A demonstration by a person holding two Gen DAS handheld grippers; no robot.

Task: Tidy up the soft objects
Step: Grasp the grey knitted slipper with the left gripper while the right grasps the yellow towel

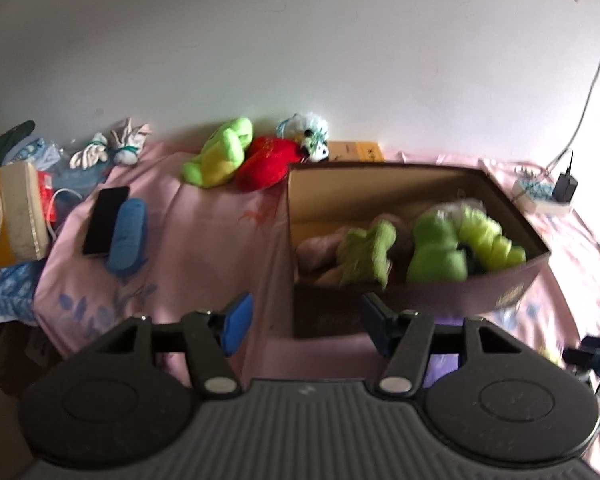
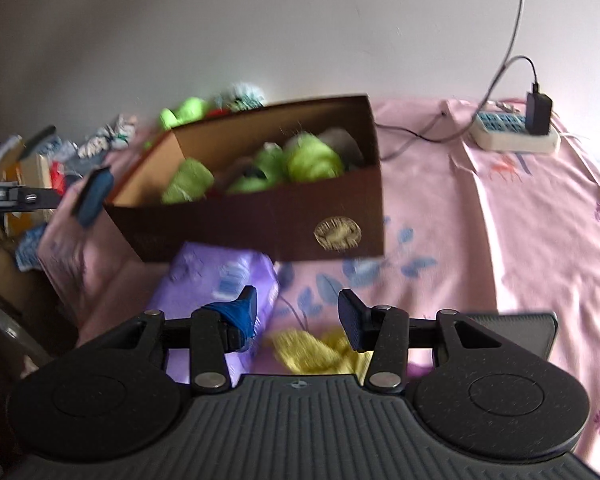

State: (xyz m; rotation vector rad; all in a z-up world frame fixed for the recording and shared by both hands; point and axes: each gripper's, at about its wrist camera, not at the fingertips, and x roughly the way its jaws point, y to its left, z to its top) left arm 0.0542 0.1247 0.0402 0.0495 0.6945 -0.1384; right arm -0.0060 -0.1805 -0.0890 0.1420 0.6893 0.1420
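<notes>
A brown cardboard box (image 1: 420,300) (image 2: 260,220) sits on the pink bedsheet and holds several green and beige plush toys (image 1: 436,248) (image 2: 308,160). Against the wall lie a lime green plush (image 1: 220,152), a red plush (image 1: 268,160) and a small white-and-black plush (image 1: 314,140). My left gripper (image 1: 306,326) is open and empty, just in front of the box's near left corner. My right gripper (image 2: 298,316) is open with nothing between its fingers, above a yellow cloth (image 2: 316,352) and beside a purple pack (image 2: 220,284).
A black phone (image 1: 106,220) and a blue case (image 1: 128,234) lie left of the box. A paper bag (image 1: 12,216) and clutter stand at the far left. A power strip (image 2: 512,136) with a plugged-in charger lies at the right. The left gripper's finger (image 2: 94,192) shows beside the box.
</notes>
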